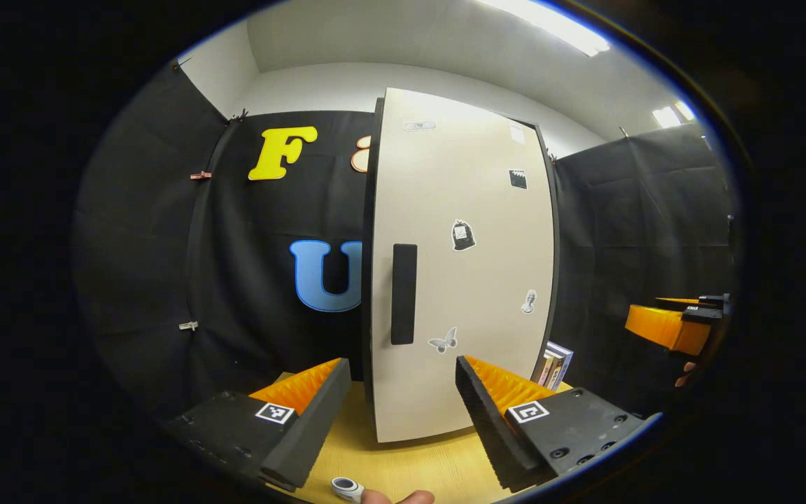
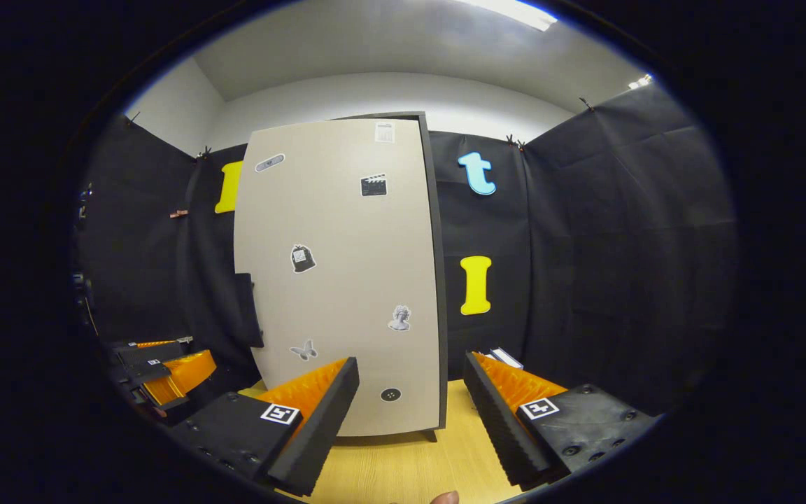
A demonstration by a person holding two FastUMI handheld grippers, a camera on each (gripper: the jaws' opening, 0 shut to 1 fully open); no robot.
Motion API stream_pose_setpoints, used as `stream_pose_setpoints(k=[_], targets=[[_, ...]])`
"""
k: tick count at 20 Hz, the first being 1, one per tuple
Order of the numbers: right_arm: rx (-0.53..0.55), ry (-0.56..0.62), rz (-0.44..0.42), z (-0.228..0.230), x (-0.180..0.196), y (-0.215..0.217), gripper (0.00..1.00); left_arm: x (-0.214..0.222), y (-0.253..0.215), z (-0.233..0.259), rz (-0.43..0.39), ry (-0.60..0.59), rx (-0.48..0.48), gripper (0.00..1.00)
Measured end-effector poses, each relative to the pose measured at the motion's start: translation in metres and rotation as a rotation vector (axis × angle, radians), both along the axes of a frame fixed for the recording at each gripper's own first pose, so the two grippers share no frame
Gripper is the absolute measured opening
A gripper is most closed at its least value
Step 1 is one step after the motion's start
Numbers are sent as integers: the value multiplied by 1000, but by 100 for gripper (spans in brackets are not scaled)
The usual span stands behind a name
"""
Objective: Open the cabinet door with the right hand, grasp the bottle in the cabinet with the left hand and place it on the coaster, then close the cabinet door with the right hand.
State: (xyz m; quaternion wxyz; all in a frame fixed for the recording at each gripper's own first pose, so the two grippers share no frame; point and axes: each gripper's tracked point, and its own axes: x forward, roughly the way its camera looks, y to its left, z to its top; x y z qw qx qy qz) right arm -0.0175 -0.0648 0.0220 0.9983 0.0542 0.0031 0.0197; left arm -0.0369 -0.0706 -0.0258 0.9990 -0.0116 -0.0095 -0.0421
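A tall cabinet stands on the wooden table, its beige door (image 1: 459, 280) shut and dotted with small stickers. The shut door hides the inside. A black vertical handle (image 1: 404, 294) sits near the door's left edge, also visible as the handle (image 2: 249, 309) in the right gripper view. My left gripper (image 1: 401, 371) is open, facing the door just below the handle and apart from it. My right gripper (image 2: 411, 367) is open too, facing the lower part of the door (image 2: 340, 280). The right gripper (image 1: 669, 325) hovers off to the cabinet's right; the left gripper (image 2: 165, 371) is at lower left.
The wooden table top (image 1: 410, 469) runs under the cabinet. Some books (image 1: 555, 364) lean beside the cabinet's right side. A small white round thing (image 1: 347, 488) lies at the near edge by a fingertip. Black cloth walls close in behind and on both sides.
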Motion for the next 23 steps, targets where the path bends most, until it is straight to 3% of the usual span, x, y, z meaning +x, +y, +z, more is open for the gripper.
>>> stream_pose_setpoints(k=[23], targets=[[1,33,120,-15,38,-38,98,17,-57,25,51,-43,14,95]])
